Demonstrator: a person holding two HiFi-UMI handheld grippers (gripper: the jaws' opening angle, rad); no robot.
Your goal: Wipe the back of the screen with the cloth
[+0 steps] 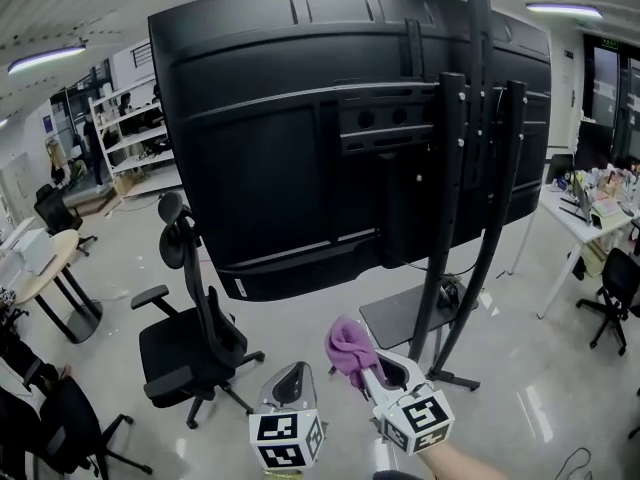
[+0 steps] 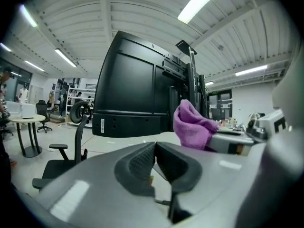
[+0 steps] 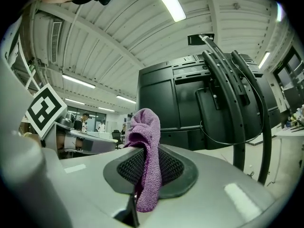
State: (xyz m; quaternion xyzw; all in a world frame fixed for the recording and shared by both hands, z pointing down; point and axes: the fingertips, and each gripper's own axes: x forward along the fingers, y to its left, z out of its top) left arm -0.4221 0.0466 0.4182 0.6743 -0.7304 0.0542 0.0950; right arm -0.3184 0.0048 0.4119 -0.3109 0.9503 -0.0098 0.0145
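Observation:
The big black screen (image 1: 330,138) stands on a black floor stand (image 1: 470,228), its back toward me. It fills the upper middle of the head view and also shows in both gripper views, screen (image 2: 133,94) and screen (image 3: 190,103). My right gripper (image 1: 362,366) is shut on a purple cloth (image 1: 350,350), low and in front of the screen, apart from it. The cloth (image 3: 146,151) hangs pinched between the right jaws, and the cloth (image 2: 192,126) also shows from the left. My left gripper (image 1: 290,380) is beside it, its jaws closed together on nothing.
A black office chair (image 1: 195,333) stands on the floor at lower left of the screen. A round table (image 1: 45,263) is at far left, shelving (image 1: 130,128) behind it. A white desk with clutter (image 1: 590,213) and another chair (image 1: 615,293) are at right.

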